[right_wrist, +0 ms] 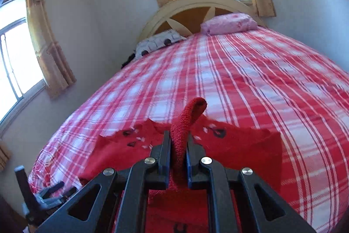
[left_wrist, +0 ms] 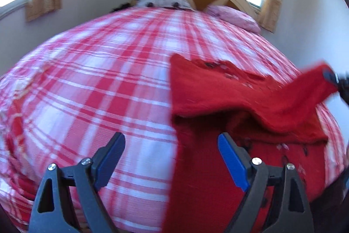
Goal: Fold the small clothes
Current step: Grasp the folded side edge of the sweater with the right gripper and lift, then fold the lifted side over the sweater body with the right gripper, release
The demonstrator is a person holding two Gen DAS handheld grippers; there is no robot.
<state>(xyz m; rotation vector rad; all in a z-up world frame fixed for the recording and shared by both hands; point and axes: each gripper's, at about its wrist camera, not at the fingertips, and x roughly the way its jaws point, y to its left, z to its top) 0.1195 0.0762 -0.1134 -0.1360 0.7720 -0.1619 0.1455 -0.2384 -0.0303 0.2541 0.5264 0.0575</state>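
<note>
Your right gripper is clamped on a rolled cuff of the red knit sweater, the sleeve end poking up past its fingertips. Sweater lies on the red-and-white plaid bedspread, near the foot of the bed, one part lifted off the cover (left wrist view is blurred there). Your left gripper stands wide with nothing between the blue pads, over the sweater's left edge. Pink pillow sits by the arched headboard.

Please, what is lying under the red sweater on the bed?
Under the red sweater lies the pink plaid bedcover, visible all around it. Whether anything else is beneath the sweater cannot be seen; the knit covers that area.
</note>
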